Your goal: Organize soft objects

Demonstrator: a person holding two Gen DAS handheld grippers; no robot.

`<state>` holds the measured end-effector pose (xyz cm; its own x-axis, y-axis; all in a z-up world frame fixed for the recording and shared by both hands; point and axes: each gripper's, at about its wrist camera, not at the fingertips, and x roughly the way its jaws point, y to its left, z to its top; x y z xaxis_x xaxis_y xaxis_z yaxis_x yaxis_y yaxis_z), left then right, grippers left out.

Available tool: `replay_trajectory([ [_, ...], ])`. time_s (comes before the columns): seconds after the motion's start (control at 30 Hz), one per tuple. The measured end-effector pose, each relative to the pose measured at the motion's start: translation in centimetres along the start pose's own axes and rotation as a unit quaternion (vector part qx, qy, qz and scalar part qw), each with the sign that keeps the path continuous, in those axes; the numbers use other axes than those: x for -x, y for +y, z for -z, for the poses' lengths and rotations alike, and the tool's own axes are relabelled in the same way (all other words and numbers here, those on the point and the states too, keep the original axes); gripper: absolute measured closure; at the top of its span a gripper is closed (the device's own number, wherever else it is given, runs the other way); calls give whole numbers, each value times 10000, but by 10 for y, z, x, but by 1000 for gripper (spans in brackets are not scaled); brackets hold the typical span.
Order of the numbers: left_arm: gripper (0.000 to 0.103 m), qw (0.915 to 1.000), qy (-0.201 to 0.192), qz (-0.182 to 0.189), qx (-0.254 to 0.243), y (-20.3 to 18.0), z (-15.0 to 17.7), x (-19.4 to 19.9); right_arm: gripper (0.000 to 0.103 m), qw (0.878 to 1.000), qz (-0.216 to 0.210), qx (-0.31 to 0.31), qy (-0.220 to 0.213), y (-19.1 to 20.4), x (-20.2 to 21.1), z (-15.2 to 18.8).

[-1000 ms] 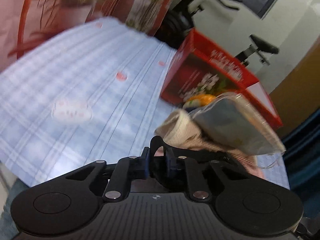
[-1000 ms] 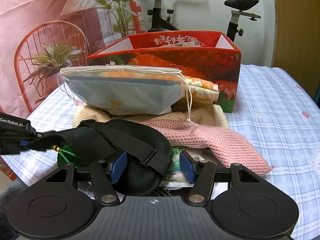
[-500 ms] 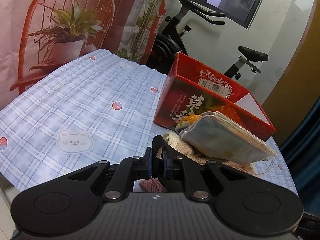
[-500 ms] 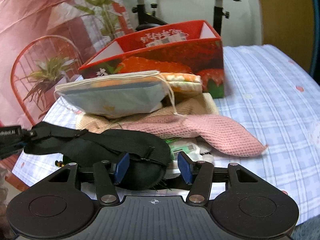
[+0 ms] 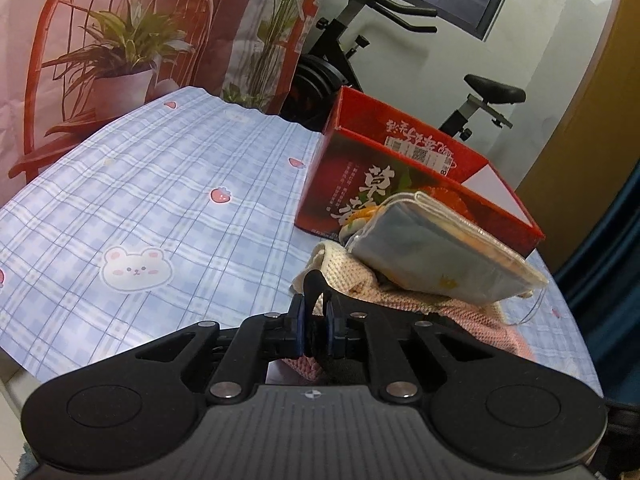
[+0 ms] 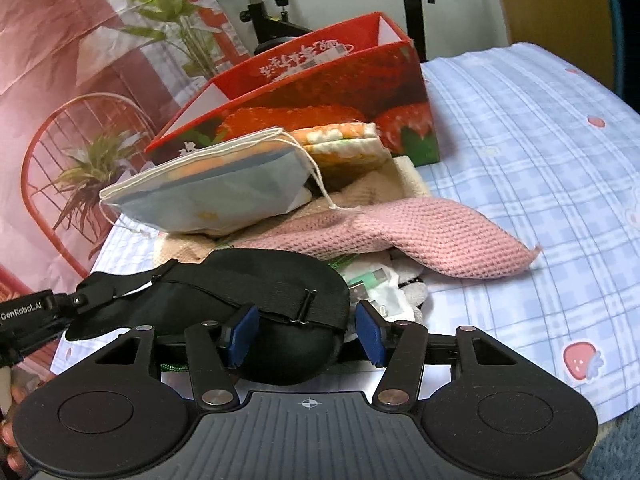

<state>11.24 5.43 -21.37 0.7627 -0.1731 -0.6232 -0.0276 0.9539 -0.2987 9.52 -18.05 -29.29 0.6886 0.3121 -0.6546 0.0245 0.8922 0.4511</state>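
Observation:
A pile of soft things lies on the checked tablecloth in front of a red strawberry box (image 5: 404, 184) (image 6: 320, 92). On top is a pale blue drawstring pouch (image 5: 436, 256) (image 6: 216, 192), under it a beige knit (image 5: 340, 272) and a pink knit cloth (image 6: 420, 236). A black sleep mask (image 6: 256, 292) lies at the near edge. My left gripper (image 5: 314, 328) is shut on the mask's black strap (image 5: 310, 288); it shows at the left of the right wrist view (image 6: 76, 300). My right gripper (image 6: 306, 332) is open, its blue pads either side of the mask's body.
The blue checked tablecloth (image 5: 160, 208) spreads left of the pile and to the right (image 6: 540, 160). A small white packet with a green label (image 6: 376, 284) lies under the pink knit. An exercise bike (image 5: 400, 40) and a plant backdrop (image 5: 120, 48) stand behind.
The left wrist view has steadied and tilted up; the strap stays pinched. The right gripper has swung so the pile and box lean rightwards, and it sits closer around the mask.

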Motion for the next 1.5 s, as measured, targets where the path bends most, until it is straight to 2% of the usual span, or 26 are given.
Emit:
replay_trajectory([
  [0.17,91,10000,76,15,-60,-1,2,-2,52,9999,-76,-120,12,-3,-1,1],
  [0.37,91,10000,-39,27,-34,1,1,3,53,9997,-192,-75,-113,1,7,-2],
  [0.57,92,9994,-311,109,-76,-3,-1,12,63,9979,-280,-72,-572,4,29,-9],
  [0.7,92,9990,-358,101,-231,-8,-1,14,73,9954,-391,-68,-871,4,43,-15],
  [0.77,92,9990,-348,81,-280,-9,0,14,81,9949,-419,-12,-915,5,45,-16],
  [0.8,92,9990,-328,83,-277,-9,0,13,90,9948,-450,8,-912,6,46,-15],
  [0.83,92,9991,-307,75,-268,-8,0,13,94,9947,-518,33,-889,7,45,-15],
  [1.03,92,9994,-232,24,-261,-6,0,11,91,9950,-569,111,-809,12,42,-13],
  [1.13,92,9992,-286,56,-268,-5,-1,13,93,9961,-509,7,-716,8,38,-11],
  [1.33,94,9959,-673,376,-482,-12,-14,32,96,9923,-605,242,-1051,14,52,-16],
  [1.5,94,9844,-1332,665,-933,-35,-36,61,97,9841,-799,420,-1530,22,78,-35],
])
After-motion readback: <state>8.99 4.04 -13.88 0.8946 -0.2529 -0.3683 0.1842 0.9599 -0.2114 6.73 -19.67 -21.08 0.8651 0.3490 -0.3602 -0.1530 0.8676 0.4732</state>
